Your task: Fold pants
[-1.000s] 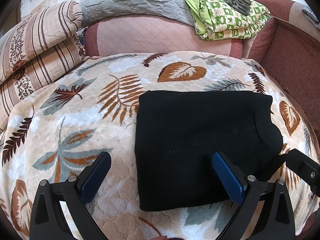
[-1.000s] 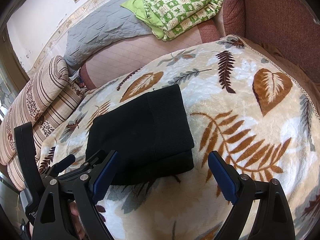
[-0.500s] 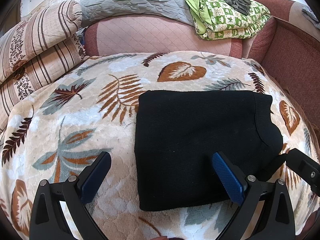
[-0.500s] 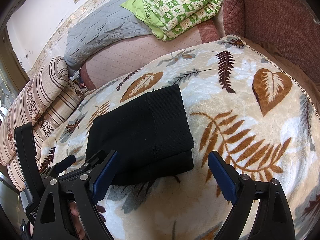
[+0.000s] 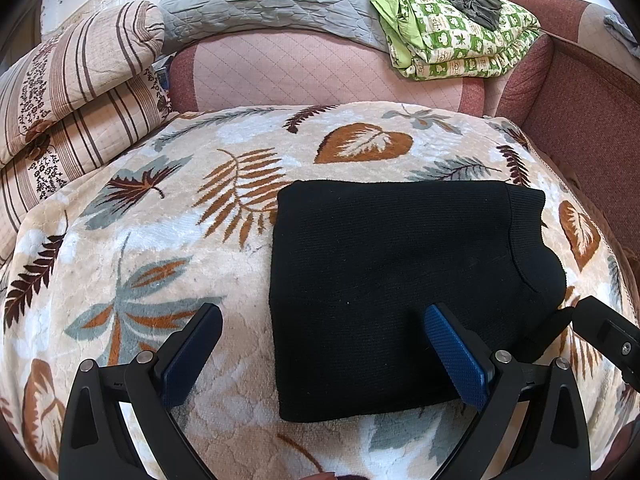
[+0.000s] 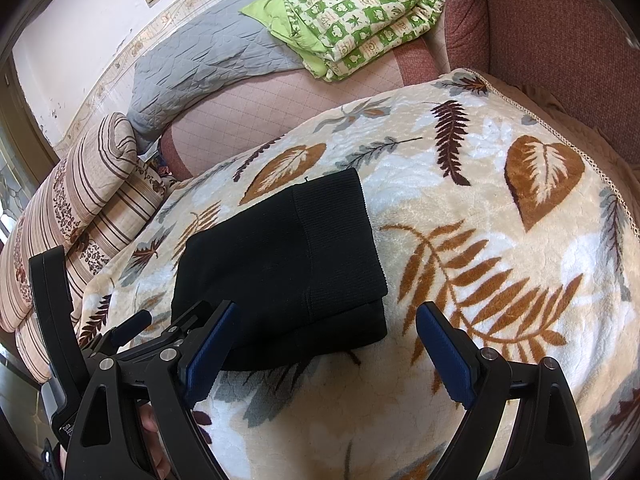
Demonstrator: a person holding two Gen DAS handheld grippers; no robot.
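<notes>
I see a leaf-patterned blanket (image 5: 168, 264) spread over the bed, and everything in play sits on it. Behind its far edge runs a pink quilted sofa back (image 5: 304, 72) with a grey quilt (image 5: 260, 0) draped over it; a green checked blanket (image 5: 452, 40) is folded at its right end, and striped pillows (image 5: 72, 92) are stacked off the blanket's left edge.

The black pants (image 5: 392, 280) lie folded into a thick rectangle on the right half of the leaf blanket, nearer its front edge than its far one. In the right wrist view the ribbed band (image 6: 336, 236) forms the right end, with a lower layer sticking out beneath it toward me.

My left gripper (image 5: 324, 356) hangs over the pants' near left corner with its fingers spread wide, the right one above the cloth, the left above bare blanket. My right gripper (image 6: 326, 344) straddles the near right corner, fingers likewise wide apart and holding nothing.
</notes>
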